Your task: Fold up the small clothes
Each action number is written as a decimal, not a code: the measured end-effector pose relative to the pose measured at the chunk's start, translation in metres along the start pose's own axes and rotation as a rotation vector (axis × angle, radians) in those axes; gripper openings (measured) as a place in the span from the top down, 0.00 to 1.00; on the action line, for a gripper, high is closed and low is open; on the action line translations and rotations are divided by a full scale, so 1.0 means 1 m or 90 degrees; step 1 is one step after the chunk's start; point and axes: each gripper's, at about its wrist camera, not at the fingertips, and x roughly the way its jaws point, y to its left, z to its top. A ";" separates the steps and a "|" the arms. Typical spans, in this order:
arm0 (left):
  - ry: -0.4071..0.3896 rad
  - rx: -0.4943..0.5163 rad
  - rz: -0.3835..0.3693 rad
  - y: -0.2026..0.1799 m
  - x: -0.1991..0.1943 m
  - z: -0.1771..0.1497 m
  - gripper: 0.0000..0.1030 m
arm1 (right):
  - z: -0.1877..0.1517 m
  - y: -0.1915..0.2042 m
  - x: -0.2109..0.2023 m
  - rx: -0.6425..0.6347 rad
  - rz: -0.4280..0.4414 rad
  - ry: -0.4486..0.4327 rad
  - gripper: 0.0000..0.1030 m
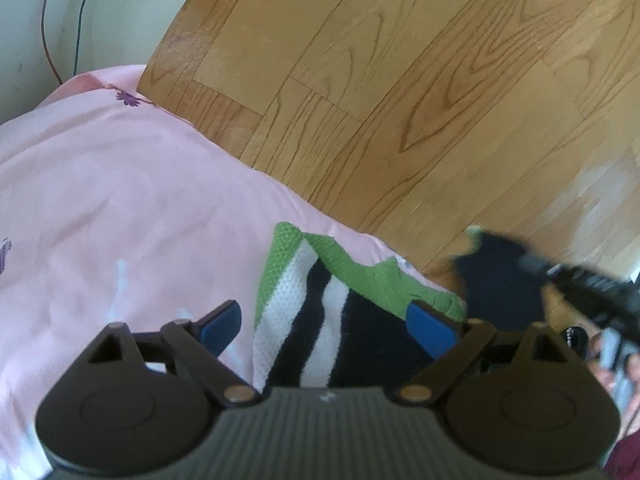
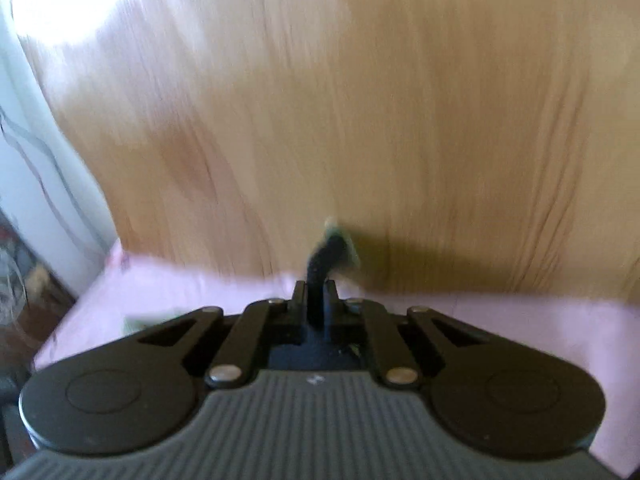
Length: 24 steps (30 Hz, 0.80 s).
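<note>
A small knit garment (image 1: 316,312), striped green, white and black, lies on a pink sheet (image 1: 120,200) near its edge. My left gripper (image 1: 328,326) is open just above it, blue pads on either side of the striped part. My right gripper (image 2: 315,294) is shut on a black and green corner of the garment (image 2: 330,248), which sticks up between the fingers. In the left wrist view the right gripper (image 1: 504,276) shows blurred at the right, holding that dark corner up over the sheet's edge.
A wooden floor (image 1: 400,80) lies beyond the sheet's edge. A white wall with cables (image 1: 60,20) is at the far left. The right wrist view is motion-blurred; some clutter (image 2: 20,280) sits at its left edge.
</note>
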 end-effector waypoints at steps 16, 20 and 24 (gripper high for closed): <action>0.003 -0.025 -0.020 0.006 -0.003 0.005 0.10 | -0.167 0.142 -0.008 -0.509 0.103 0.029 0.63; 0.009 -0.013 -0.020 0.003 0.000 0.002 0.10 | -0.163 0.124 -0.043 -0.475 0.122 0.005 0.58; 0.018 -0.004 -0.016 0.000 0.005 -0.002 0.10 | -0.124 0.075 -0.065 -0.329 0.009 -0.061 0.52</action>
